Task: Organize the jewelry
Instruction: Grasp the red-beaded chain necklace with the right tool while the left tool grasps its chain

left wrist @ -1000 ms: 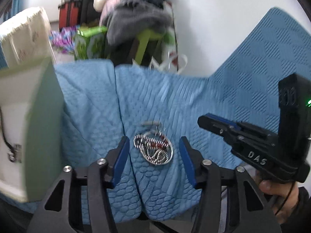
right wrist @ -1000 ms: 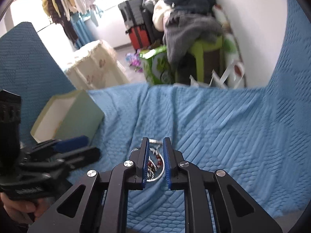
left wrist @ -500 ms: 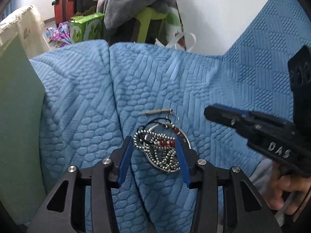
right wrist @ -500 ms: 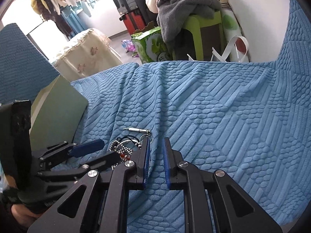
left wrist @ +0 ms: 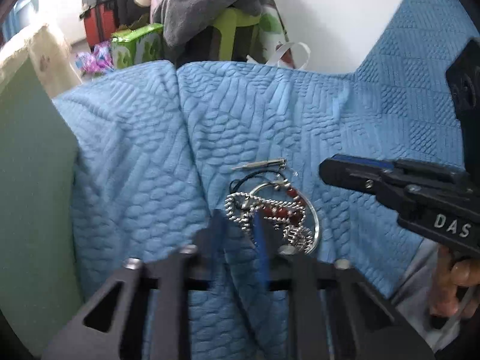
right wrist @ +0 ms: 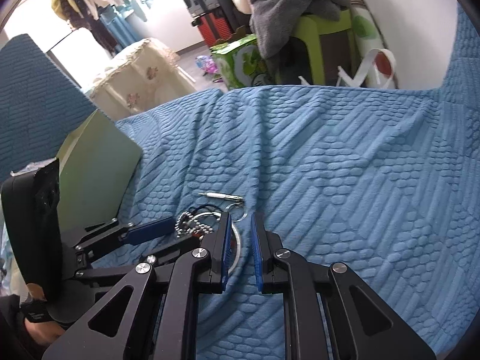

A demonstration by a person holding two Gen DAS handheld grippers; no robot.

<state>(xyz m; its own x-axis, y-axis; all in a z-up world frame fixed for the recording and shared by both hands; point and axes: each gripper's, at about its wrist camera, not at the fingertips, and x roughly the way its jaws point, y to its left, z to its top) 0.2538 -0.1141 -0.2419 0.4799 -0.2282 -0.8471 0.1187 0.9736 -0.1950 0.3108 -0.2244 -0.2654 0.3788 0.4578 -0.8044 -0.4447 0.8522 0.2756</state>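
Observation:
A tangle of jewelry [left wrist: 271,214] lies on the blue quilted cover: a silver ball chain, a red bead string, a silver bangle and a black cord. My left gripper [left wrist: 238,225] is blurred and its fingers have narrowed at the pile's left edge, on or beside the ball chain; I cannot tell if they grip it. The pile also shows in the right wrist view [right wrist: 195,225]. My right gripper [right wrist: 240,225] hovers just right of the pile, jaws a narrow gap apart and empty. A small silver pin [left wrist: 261,163] lies beyond the pile.
A pale green box [right wrist: 96,162] stands left of the jewelry, and it also shows in the left wrist view [left wrist: 30,165]. The blue cover [right wrist: 345,165] stretches right and rises at the far right. Beyond the edge are a green stool with clothes [right wrist: 315,30] and suitcases.
My left gripper's fingers have closed in from wide open to a narrow gap at the pile's left side. The right gripper has drifted slightly and kept its narrow gap.

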